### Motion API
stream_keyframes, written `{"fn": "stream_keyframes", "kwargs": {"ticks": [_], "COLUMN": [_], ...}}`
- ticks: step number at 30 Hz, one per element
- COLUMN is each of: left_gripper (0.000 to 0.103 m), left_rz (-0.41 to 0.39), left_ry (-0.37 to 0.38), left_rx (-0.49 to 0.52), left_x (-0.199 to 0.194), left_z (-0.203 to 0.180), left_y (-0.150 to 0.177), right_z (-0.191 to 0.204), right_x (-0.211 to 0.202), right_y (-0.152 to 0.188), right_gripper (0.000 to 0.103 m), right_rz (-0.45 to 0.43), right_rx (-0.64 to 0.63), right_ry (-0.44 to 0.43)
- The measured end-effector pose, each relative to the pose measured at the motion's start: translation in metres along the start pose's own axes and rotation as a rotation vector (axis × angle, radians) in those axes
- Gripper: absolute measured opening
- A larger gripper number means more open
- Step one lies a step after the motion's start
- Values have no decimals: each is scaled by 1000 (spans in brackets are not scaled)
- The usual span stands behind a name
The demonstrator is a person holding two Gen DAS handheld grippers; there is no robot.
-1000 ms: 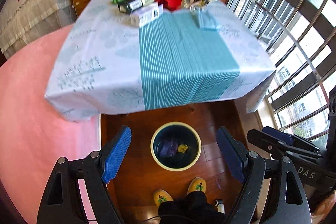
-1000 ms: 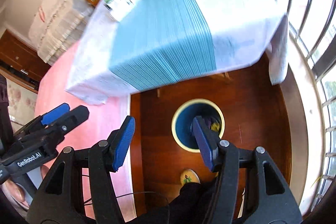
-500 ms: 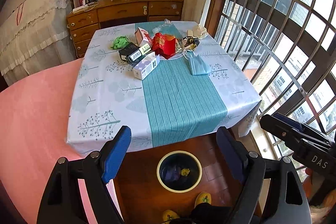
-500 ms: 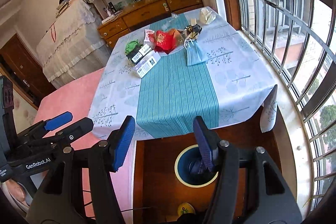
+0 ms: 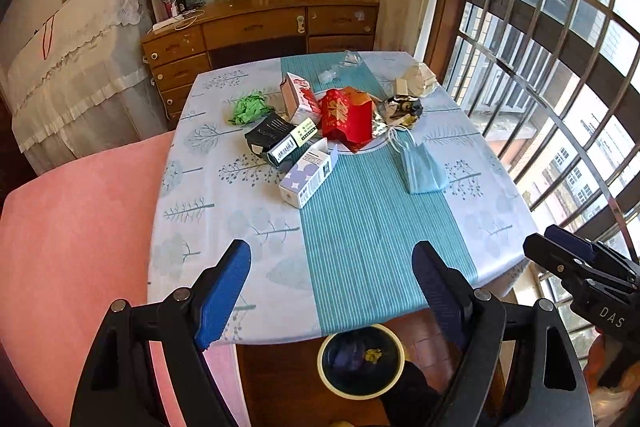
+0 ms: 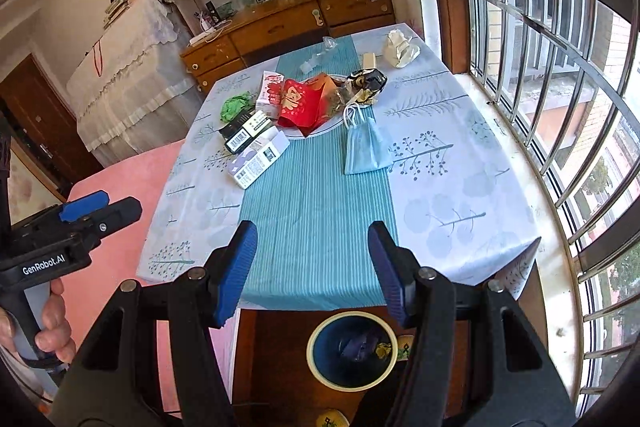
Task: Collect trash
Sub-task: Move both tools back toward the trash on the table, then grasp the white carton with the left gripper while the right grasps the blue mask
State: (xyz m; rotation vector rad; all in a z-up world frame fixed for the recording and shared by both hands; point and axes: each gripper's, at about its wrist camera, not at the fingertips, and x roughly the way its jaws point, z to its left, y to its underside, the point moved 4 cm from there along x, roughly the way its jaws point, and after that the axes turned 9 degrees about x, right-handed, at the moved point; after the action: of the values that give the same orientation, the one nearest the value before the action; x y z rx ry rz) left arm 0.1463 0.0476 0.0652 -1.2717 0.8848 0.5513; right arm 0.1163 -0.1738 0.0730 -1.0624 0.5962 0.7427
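In the left wrist view, the left hand-held gripper is seen spread wide with nothing between its 2 blue pads, held over the near edge of the worktop. The worktop is covered by a tree-printed cloth with a teal striped band. A red box is taken as the landmark: a face mask is laid to its right and nearer the camera, a white and lilac carton just in front of it, a black carton to its left, crumpled green paper further left, and a crumpled white bag beyond it on the right. A round bin is stood on the wooden floor below the near worktop edge, with scraps inside. The right hand-held gripper is glimpsed at the right edge.

In the right wrist view, the right hand-held gripper is shown parted and empty above the teal band. The red box is seen at the far middle, the face mask lying to its right and nearer. The bin is placed on the floor under the near edge. At the left edge, the left hand-held gripper is held by a hand.
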Motion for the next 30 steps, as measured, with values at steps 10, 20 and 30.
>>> {"fn": "stream_keyframes", "kwargs": {"ticks": [10, 20, 30], "left_gripper": [82, 80, 66], "left_rz": [218, 363, 450], "left_ry": [-59, -74, -27], "left_rx": [-27, -54, -69], "left_x": [181, 281, 326], "left_z": [32, 50, 55], "left_y": [-62, -72, -67], "right_z": [-60, -72, -47], "right_x": [170, 274, 292], "right_y": [-77, -91, -82], "right_gripper": [55, 55, 56], "right_rz": [179, 286, 247], "right_rx": [-45, -125, -316], "right_ry": [27, 75, 109]}}
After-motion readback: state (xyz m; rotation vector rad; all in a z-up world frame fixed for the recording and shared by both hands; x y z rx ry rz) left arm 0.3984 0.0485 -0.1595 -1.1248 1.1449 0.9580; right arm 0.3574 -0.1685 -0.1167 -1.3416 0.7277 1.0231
